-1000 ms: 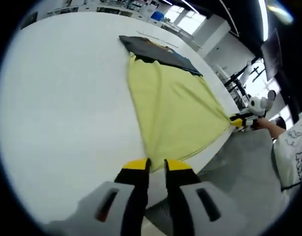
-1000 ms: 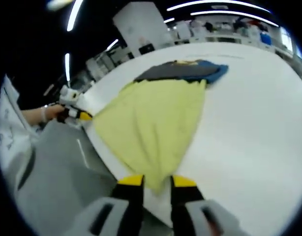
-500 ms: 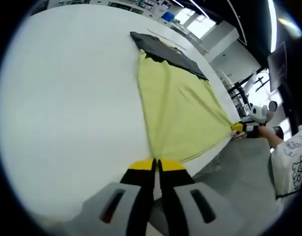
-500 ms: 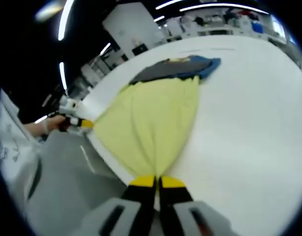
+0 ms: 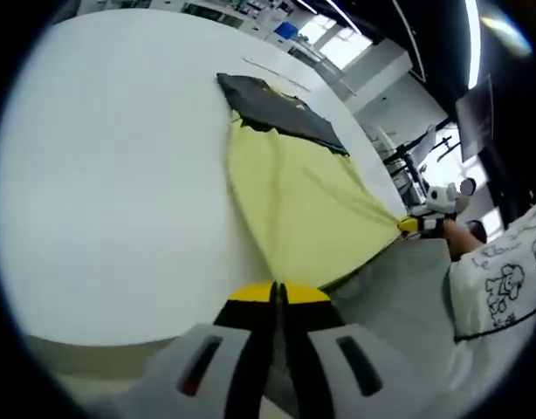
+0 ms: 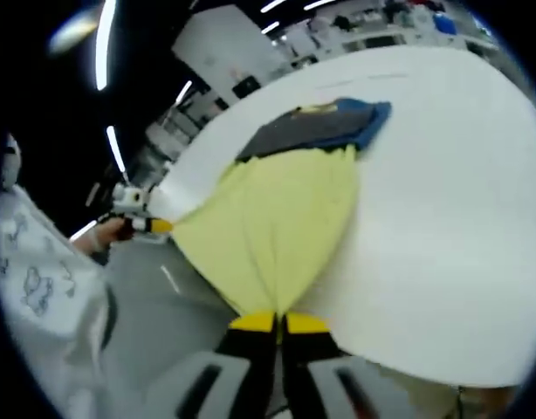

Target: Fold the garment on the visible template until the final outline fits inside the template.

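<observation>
Spreading wide across both views: a white table (image 5: 102, 175), its near edge curving just ahead of each gripper. Lying on it, stretched long from the far dark end down to the near edge: a yellow garment (image 5: 294, 201), also showing in the right gripper view (image 6: 272, 218), fanning out broad in the middle and drawing to a narrow bunch at each held corner. Overhanging the table edge a little at that near hem. Resting at the garment's far end: a dark template (image 5: 281, 109), its near edge partly covered by yellow cloth; in the right gripper view showing as dark grey with a blue corner (image 6: 325, 127). Standing off the table beside the edge: a person in a white printed sleeve (image 5: 504, 279), seen too at the left of the right gripper view (image 6: 37, 288).

Pinching one near corner of the garment: the left gripper (image 5: 278, 295), yellow-tipped jaws pressed together on the cloth. Pinching the other near corner: the right gripper (image 6: 278, 323), jaws likewise closed tight on the hem. Appearing small at the far side of each view, at the cloth's opposite corner: the other gripper, yellow tips meeting the fabric there.
</observation>
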The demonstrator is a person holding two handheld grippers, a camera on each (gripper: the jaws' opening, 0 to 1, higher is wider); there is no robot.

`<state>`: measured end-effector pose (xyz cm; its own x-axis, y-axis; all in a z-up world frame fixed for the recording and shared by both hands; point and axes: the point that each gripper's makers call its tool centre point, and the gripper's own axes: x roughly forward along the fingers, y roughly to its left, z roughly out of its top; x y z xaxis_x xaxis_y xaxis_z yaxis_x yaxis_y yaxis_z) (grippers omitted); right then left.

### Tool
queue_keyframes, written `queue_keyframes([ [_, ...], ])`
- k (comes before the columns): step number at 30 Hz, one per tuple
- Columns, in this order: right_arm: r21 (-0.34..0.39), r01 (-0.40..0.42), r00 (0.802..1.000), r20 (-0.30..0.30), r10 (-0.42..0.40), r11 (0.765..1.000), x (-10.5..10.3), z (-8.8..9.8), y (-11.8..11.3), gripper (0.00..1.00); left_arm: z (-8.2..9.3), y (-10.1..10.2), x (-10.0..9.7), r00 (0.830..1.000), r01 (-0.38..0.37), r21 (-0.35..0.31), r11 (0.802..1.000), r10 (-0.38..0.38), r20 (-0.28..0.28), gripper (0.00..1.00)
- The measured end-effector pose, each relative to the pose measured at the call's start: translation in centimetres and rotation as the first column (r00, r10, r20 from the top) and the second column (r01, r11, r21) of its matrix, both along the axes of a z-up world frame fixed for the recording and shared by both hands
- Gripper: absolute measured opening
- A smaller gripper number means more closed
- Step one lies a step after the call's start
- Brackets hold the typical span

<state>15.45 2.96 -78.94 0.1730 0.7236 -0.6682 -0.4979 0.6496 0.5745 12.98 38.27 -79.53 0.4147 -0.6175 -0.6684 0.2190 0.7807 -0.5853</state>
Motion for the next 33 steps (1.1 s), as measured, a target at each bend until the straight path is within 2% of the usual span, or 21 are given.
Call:
queue_keyframes([
  [5,0.023,0.005,1.0,-0.022,-0.005,1.0,-0.3,1.3,-0.4,0.0,1.3,-0.4,-0.6,1.0,-0.01,-0.02,1.0,0.01,-0.013,0.0],
  [10,0.06,0.033,0.998,-0.047,-0.03,0.998,-0.4,2.8,-1.1,0.0,2.6,-1.1,-1.3,1.0,0.014,-0.035,0.999,-0.014,-0.008,0.0],
  [15,0.088,0.051,0.996,-0.076,-0.044,0.995,-1.0,3.9,-1.7,0.0,3.8,-1.9,-2.3,0.999,0.016,-0.044,0.999,-0.017,-0.03,0.0],
  [18,0.127,0.081,0.995,-0.066,-0.073,0.988,-0.5,4.8,-1.8,0.0,4.1,-2.1,-2.3,0.999,0.023,-0.041,0.999,-0.024,-0.03,0.0],
  [21,0.186,0.125,0.992,-0.048,-0.118,0.975,0.6,6.4,-1.1,0.0,5.0,-2.2,-1.0,1.0,0.012,-0.047,0.999,-0.012,0.003,0.0],
  [24,0.21,0.129,0.991,-0.008,-0.13,0.969,1.6,7.6,-0.5,0.0,6.0,-2.1,0.9,0.999,-0.006,-0.075,0.997,0.009,0.038,0.0],
  [28,0.225,0.127,0.99,0.025,-0.135,0.966,3.1,8.7,0.2,0.0,7.2,-2.0,3.5,0.996,0.022,-0.056,0.998,-0.017,0.09,0.0],
  [33,0.264,0.159,0.98,0.075,-0.185,0.951,6.4,10.0,0.6,0.0,9.1,-1.8,8.1,0.983,0.049,-0.037,0.998,-0.042,0.176,0.0],
])
